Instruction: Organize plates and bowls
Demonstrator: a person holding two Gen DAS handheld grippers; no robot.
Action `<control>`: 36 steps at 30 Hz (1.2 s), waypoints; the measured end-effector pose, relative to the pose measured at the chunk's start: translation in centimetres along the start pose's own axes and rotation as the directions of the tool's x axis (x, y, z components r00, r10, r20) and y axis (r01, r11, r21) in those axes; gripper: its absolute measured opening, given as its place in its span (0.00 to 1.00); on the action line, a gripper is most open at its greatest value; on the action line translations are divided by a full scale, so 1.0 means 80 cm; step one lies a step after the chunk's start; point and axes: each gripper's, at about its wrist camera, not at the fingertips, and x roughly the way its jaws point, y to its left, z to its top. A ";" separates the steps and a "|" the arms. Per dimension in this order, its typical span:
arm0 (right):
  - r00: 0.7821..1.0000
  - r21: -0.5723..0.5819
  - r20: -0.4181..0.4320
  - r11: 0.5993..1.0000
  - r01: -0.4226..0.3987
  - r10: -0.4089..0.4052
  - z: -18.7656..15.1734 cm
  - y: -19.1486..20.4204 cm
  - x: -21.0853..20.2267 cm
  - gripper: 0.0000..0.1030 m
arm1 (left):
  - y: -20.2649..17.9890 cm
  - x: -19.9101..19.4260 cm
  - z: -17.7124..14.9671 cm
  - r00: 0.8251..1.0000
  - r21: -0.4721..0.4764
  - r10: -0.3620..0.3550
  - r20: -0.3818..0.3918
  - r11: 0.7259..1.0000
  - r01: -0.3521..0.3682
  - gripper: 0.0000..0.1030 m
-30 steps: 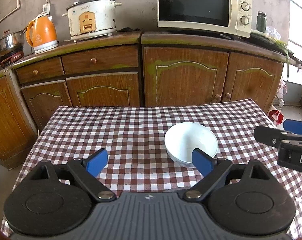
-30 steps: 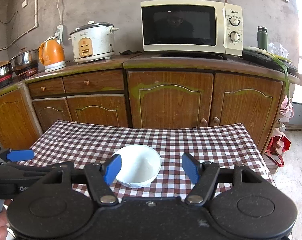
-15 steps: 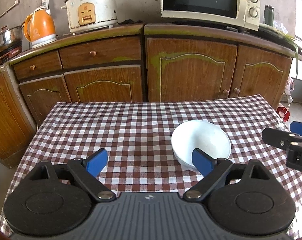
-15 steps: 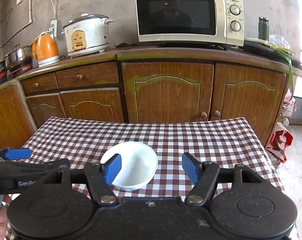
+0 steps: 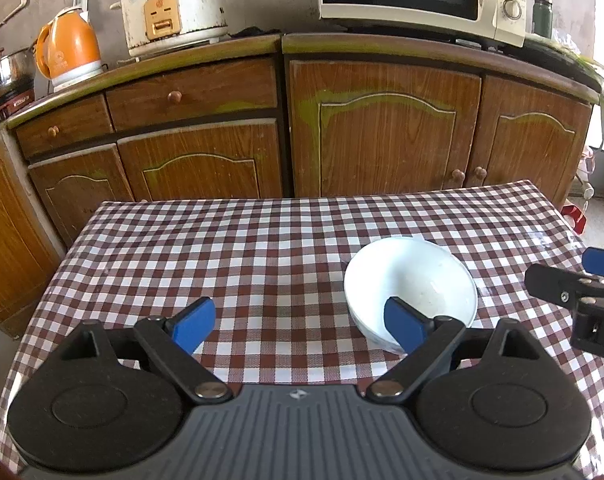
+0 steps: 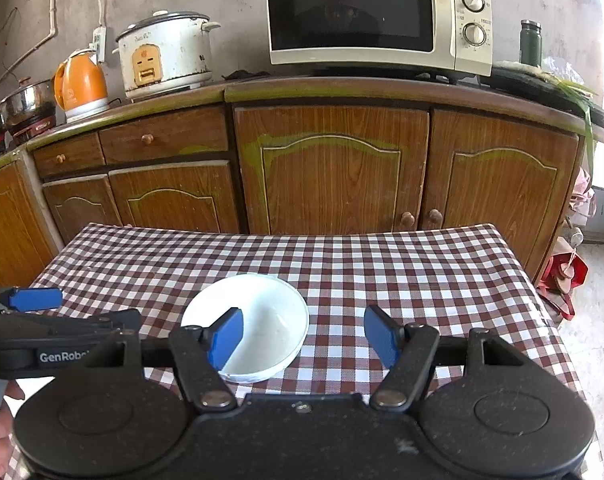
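Judging from what lies on the table, the tidying has barely begun: 1 white bowl (image 5: 411, 280) sits alone on the checked tablecloth (image 5: 238, 248), toward the right half of the table, untouched, and no plate or second bowl shows in either view, so where it should go cannot be told. The left gripper (image 5: 298, 322) hangs over the near edge with its jaws wide apart and nothing between them; its right pad overlaps the bowl's near rim in the picture, though contact cannot be confirmed. The right gripper (image 6: 303, 336) also has its jaws apart and empty, the bowl lying just left of its centre line. Picking up and placing are both still to do. Beyond the table stand wooden cabinets (image 6: 329, 168), carrying a microwave (image 6: 377, 16), a rice cooker (image 6: 166, 52) and an orange kettle (image 6: 80, 82). Nothing on the cloth blocks either approach; the 2 grippers crowding each other looks the only hindrance.
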 end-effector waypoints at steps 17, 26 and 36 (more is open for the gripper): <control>0.999 0.007 -0.044 1.000 0.018 -0.018 -0.004 -0.002 0.048 0.77 | 0.000 0.042 0.002 1.000 0.017 -0.002 -0.022 1.000 0.002 0.91; 0.997 0.006 -0.074 1.000 0.016 -0.016 -0.009 -0.003 0.081 0.77 | 0.000 0.069 0.001 0.999 0.015 -0.017 -0.046 1.000 0.017 0.91; 0.992 0.030 -0.123 1.000 0.009 -0.005 -0.014 0.000 0.122 0.77 | -0.001 0.105 0.003 0.993 0.008 -0.080 -0.089 0.997 0.081 0.76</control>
